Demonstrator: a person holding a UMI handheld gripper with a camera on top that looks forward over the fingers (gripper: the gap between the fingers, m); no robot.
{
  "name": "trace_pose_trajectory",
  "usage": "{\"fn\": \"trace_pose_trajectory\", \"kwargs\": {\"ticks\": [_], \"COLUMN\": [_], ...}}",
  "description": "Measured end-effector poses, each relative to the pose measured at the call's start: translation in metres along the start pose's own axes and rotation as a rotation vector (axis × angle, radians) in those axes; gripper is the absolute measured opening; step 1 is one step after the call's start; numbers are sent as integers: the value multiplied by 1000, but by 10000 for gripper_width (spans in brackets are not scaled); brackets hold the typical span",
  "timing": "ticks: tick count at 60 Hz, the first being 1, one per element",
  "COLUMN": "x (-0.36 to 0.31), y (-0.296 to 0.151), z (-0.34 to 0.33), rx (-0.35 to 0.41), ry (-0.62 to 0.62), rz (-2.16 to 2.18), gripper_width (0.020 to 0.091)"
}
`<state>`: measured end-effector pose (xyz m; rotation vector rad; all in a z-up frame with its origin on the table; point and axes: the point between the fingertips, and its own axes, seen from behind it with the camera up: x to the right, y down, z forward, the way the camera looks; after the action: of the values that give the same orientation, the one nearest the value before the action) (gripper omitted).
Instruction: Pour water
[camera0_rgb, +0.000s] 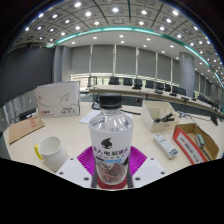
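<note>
A clear plastic water bottle (111, 135) with a white cap and a dark red label stands upright between my fingers. My gripper (111, 168) is shut on the bottle, with the purple pads (80, 160) pressing on the label from both sides. The bottle is held above the pale table. A white cup (50, 151) stands on the table to the left of the fingers, its mouth open and facing up. The lower part of the bottle is hidden by the gripper body.
A white box (58, 98) stands behind the cup to the left. A brown cardboard box (203, 140) and a small packet (167, 150) lie on the right. Papers and a white carton (157, 116) sit further back, with office chairs along the far desks.
</note>
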<state>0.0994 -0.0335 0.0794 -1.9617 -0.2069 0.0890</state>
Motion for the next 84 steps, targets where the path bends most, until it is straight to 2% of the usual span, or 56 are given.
{"fn": "trace_pose_trajectory", "kwargs": {"ticks": [8,11,20,22,23,26,29,32,43,60,70,84], "x": [6,4,3,5,5,3,3,3,-8,-65,-97,-96], "y": [31,28,29,35,39,47,46,41,9,-14,-21,-24], "z": [7,6,3,3,3,0,-8,-21,-99,-238,-284,-308], "rx": [-30,17,37,7,-13,-63,-76,-81,-131,-256,-250,-240], "ry": [-5,-4,-3,-1,0,-10,-7,5,74,180,190,259], "rz": [49,43,37,38,36,39,47,42,27,34,115,96], "gripper_width": [416,427,555,606,654,872,842,867,861,861,863,861]}}
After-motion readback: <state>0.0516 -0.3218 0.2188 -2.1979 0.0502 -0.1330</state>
